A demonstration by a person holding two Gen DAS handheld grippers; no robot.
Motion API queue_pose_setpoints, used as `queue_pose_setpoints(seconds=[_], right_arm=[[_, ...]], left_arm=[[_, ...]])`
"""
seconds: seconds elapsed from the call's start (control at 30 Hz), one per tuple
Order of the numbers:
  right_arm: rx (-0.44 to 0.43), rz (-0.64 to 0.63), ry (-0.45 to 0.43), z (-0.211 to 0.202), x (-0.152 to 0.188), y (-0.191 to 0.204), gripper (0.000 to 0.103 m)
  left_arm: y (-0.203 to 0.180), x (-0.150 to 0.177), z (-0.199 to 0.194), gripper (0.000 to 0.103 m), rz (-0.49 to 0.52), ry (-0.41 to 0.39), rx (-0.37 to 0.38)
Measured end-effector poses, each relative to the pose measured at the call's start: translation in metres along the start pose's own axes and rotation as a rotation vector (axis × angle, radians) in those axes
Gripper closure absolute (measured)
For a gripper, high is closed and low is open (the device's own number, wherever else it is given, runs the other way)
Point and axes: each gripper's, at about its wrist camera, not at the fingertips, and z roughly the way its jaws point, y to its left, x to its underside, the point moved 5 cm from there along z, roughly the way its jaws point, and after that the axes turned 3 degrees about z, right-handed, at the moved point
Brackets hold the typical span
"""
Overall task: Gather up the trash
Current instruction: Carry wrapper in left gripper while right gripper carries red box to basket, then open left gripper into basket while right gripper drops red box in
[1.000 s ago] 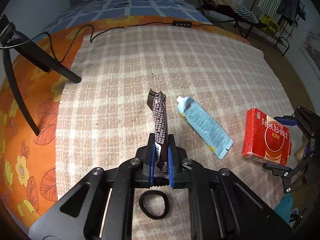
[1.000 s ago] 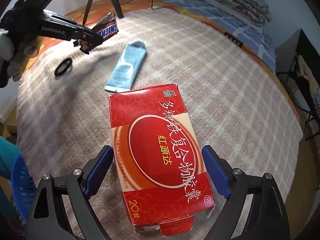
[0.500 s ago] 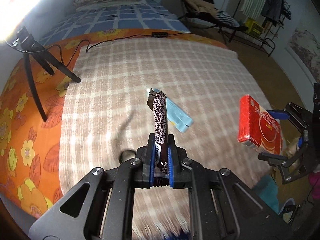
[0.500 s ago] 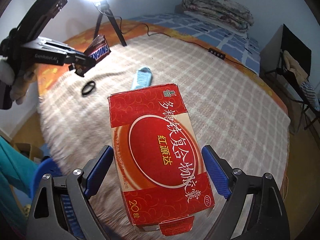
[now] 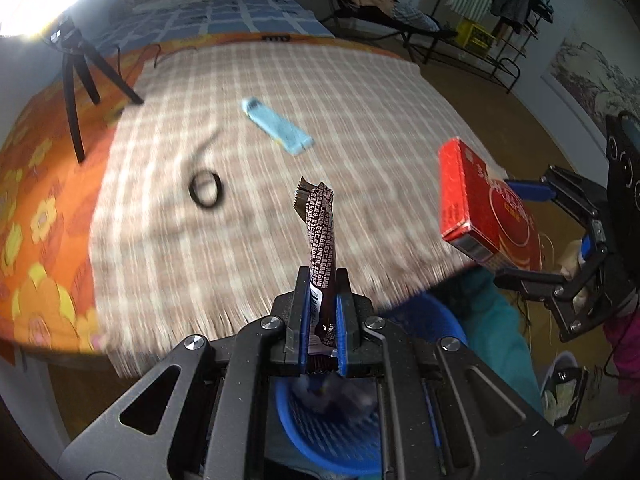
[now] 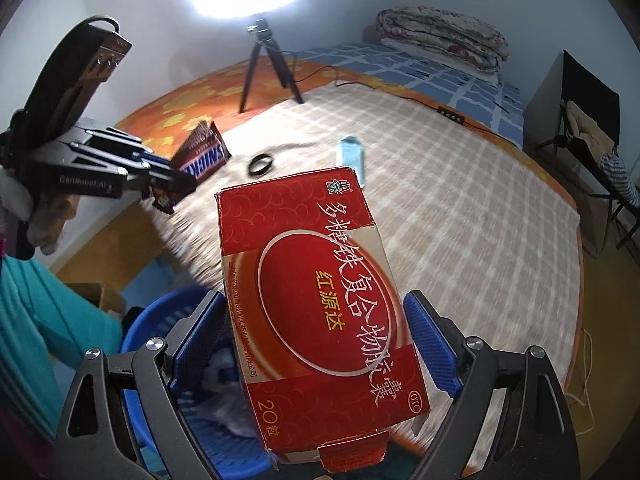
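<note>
Between the left gripper's [image 5: 322, 312] blue pads stands a brown candy wrapper [image 5: 319, 232], pinched at its lower end and rising free above the jaws. That gripper hangs past the bed's near edge, with a blue basket [image 5: 332, 436] directly below it, partly hidden by the gripper body. Over to the right, the right gripper [image 6: 316, 344] carries a red medicine box [image 6: 320, 292]; its jaws are spread wide around the box, and although the box is clearly lifted off the bed, the pads look slightly apart from its sides in the wrist view, so I cannot tell for sure how firmly it is clamped. The same basket [image 6: 160, 320] shows below and to the left of the box there.

The risks are mostly in the release. The wrapper is light and tall, so it may cling to a pad or flutter past the rim. The box overhangs the basket's edge from this view; let go too early, it may strike the rim and tumble to the floor. Still on the plaid blanket [image 5: 360, 92] lie a pale blue tube [image 5: 276, 126] and a black ring [image 5: 206, 190], well apart from both grippers.
</note>
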Motion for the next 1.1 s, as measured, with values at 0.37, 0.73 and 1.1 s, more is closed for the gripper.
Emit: queue_pose_setpoints(seconds=[0.37, 0.73, 1.1], right_arm=[[-0.007, -0.026, 0.033, -0.005, 0.043, 0.043, 0.014], [-0.038, -0.026, 0.113, 0.014, 0.092, 0.073, 0.014], [-0.044, -0.006, 0.175, 0.036, 0.124, 0.085, 0.013]], left_arm=[[-0.026, 0.07, 0.014, 0.094, 0.01, 0.102, 0.052], [-0.039, 0.118, 0.034, 0.094, 0.006, 0.194, 0.069], [-0.042, 0.141, 0.054, 0.094, 0.014, 0.259, 0.042]])
